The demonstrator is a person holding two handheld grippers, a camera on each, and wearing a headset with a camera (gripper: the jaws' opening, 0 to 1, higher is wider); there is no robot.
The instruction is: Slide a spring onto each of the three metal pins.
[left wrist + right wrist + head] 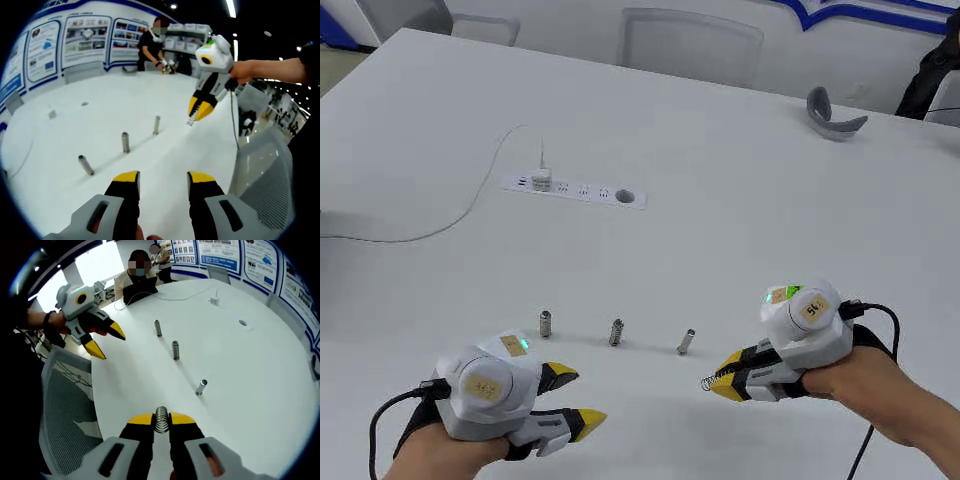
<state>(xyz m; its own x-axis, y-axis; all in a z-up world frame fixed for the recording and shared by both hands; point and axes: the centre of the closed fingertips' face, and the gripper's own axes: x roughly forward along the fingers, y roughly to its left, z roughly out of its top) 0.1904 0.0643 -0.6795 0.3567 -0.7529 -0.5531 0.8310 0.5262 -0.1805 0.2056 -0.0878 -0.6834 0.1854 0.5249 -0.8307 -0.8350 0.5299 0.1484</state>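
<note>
Three metal pins stand in a row on the white table (740,220). The left pin (545,323) and the middle pin (616,332) each carry a spring. The right pin (686,342) (201,387) is bare. My right gripper (725,380) (160,419) is shut on a small spring (708,381) (160,420), a short way right of the bare pin and just above the table. My left gripper (575,395) (164,177) is open and holds nothing, in front of the left and middle pins.
A white power strip (575,189) with a plugged adapter and a grey cable (470,205) lies farther back. A grey curved object (833,115) rests at the far right. Chairs stand along the far edge. A mesh chair (65,405) sits beside the near edge.
</note>
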